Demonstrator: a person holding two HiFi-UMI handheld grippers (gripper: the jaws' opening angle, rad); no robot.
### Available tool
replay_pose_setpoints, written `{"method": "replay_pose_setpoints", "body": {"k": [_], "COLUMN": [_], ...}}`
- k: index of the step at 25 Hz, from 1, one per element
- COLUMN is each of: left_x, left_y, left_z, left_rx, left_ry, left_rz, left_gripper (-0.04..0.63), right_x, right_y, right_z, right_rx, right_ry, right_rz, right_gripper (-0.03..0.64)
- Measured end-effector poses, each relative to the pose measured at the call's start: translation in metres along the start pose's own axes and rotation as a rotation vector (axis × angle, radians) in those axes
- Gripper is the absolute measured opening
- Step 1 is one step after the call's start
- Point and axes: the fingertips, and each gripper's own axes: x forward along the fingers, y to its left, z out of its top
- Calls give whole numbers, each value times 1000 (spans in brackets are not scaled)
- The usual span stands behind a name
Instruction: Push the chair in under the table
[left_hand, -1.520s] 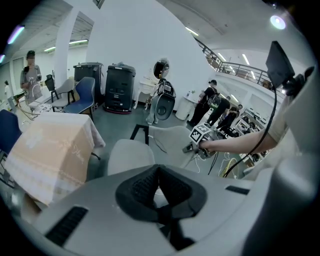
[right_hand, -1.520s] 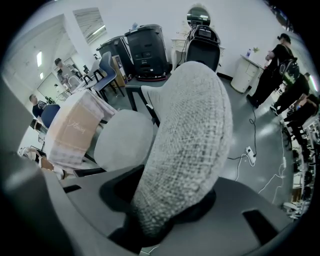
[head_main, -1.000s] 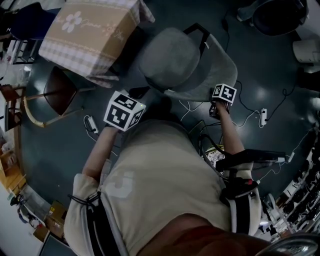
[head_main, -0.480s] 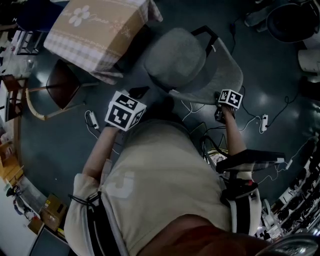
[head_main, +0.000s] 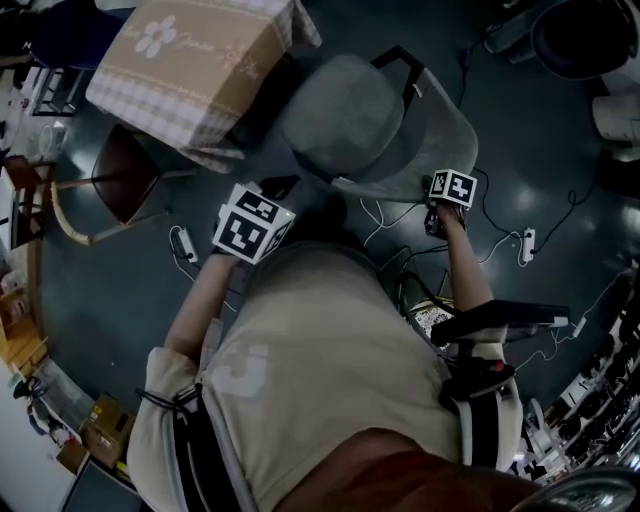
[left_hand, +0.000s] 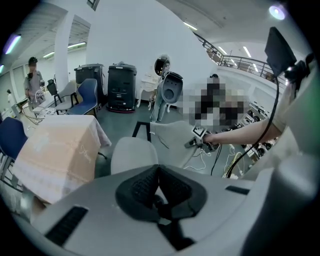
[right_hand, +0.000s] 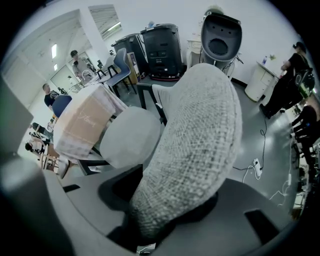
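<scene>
Dark glossy floor (head_main: 540, 130), white wall (left_hand: 130, 35), ceiling strip lights (left_hand: 76, 46), white power strip (head_main: 527, 245)

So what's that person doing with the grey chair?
A person holds tongs in each hand and is working on getting the grey chair in under the cloth-covered table. The right tongs have the chair's back between their jaws, which have just been opening; I can't tell whether they squeeze it. The left tongs are shut and empty, near the seat. The chair stands right beside the table, not tucked under yet.
</scene>
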Motion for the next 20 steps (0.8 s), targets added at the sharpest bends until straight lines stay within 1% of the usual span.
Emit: {"method": "replay_pose_setpoints", "body": {"k": [3, 7, 9, 16, 20], "left_x": [-2, -1, 1, 10, 6], "left_y": [2, 16, 16, 6, 11], "left_z": [-4, -13, -14, -6, -5], "left_rx": [-7, -27, -33, 2, -6], "left_ry": [5, 16, 15, 14, 5], "left_rz": [2, 32, 32, 0, 12], "left_gripper": [8, 8, 8, 8, 8], "right_x": [-2, 1, 1, 5, 6], "right_y": [-1, 7, 9, 10, 20], "right_z": [1, 1, -2, 1, 4], "right_rx": [0, 5, 0, -14, -10], "right_ry": [-2, -2, 1, 4, 6], "right_rz": [-4, 4, 5, -4, -2], "right_gripper": [192, 192, 193, 198, 196]}}
